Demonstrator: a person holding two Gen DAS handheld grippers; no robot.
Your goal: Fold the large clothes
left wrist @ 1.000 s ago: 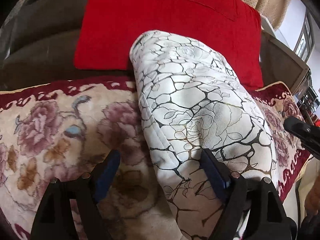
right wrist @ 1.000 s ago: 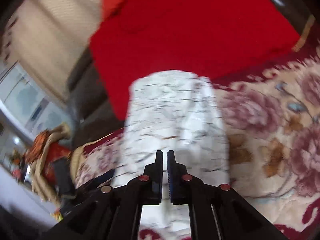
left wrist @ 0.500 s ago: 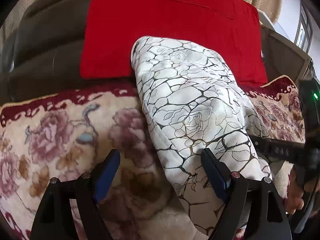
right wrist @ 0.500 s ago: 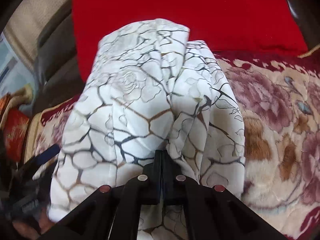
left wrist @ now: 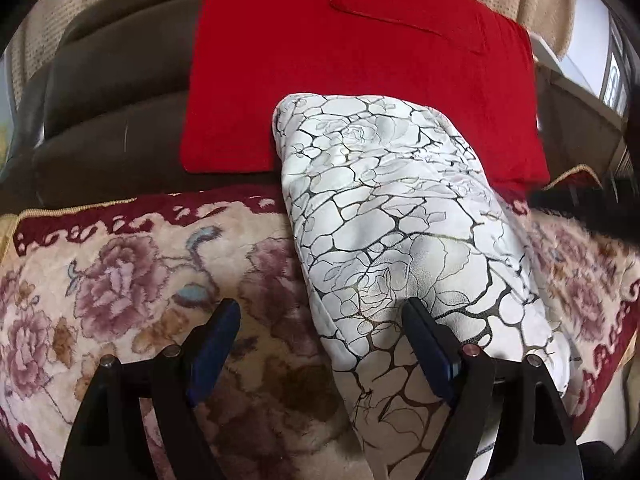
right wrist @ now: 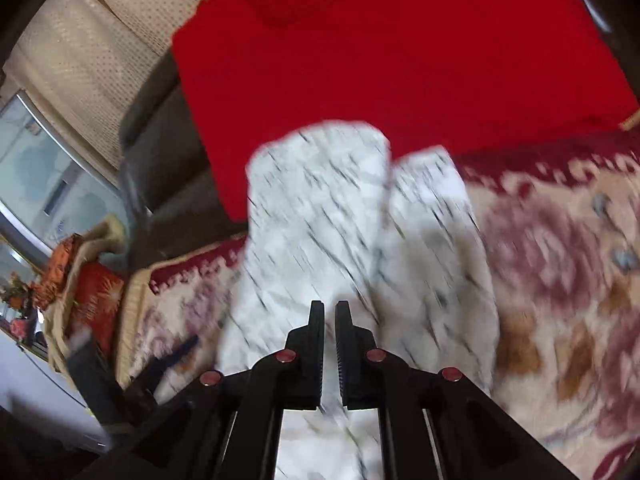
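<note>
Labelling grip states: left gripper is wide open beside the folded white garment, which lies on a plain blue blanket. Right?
One error: the floral blanket is cream and dark red with pink flowers, not plain blue, as the left wrist view shows. The left gripper is wide open at the white garment.

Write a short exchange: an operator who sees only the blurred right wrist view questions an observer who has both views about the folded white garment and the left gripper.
Operator: My picture is smeared. What pattern is on the white garment?
Observer: In the left wrist view the white garment is sharp, with black crack-like lines over faint roses.
Operator: Is the left gripper clamped on it?
Observer: No. The left gripper is wide open and straddles one long edge of the garment without pinching it.
</note>
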